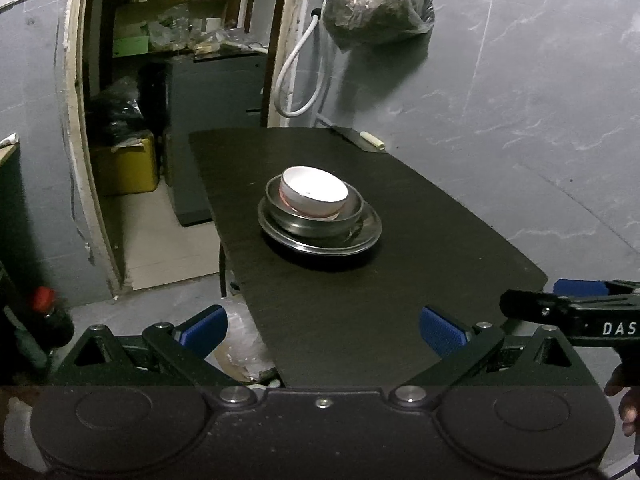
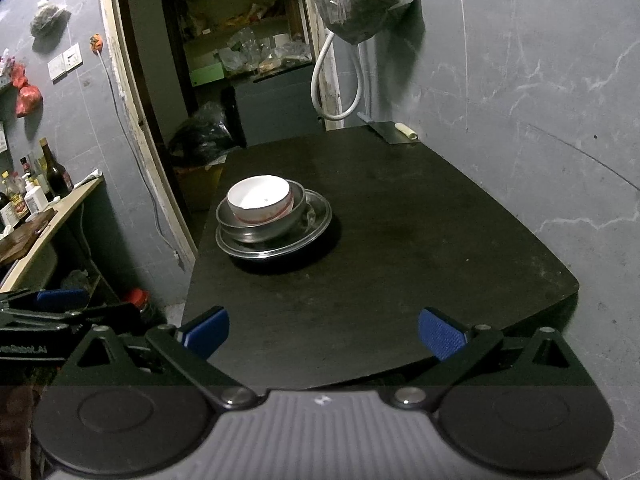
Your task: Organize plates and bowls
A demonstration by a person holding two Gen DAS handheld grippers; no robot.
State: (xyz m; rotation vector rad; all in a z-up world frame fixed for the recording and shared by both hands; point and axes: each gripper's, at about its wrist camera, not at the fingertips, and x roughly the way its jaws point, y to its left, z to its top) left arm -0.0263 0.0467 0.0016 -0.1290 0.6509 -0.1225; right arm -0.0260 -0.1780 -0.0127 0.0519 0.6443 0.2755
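A white bowl [image 1: 314,192] sits inside a steel bowl [image 1: 352,210], which stands on a steel plate [image 1: 370,232] on the black table [image 1: 360,300]. The same stack shows in the right wrist view: white bowl [image 2: 259,199], steel bowl [image 2: 276,226], steel plate [image 2: 316,224]. My left gripper [image 1: 323,330] is open and empty, above the table's near edge, well short of the stack. My right gripper [image 2: 323,332] is open and empty, near the front edge too. The right gripper also shows at the right of the left wrist view [image 1: 568,308].
A cleaver [image 2: 394,131] lies at the table's far edge against the grey wall. A filled plastic bag [image 1: 378,4] hangs on the wall above. An open doorway [image 1: 180,120] with shelves and a yellow box is at the left. A counter with bottles [image 2: 36,196] stands far left.
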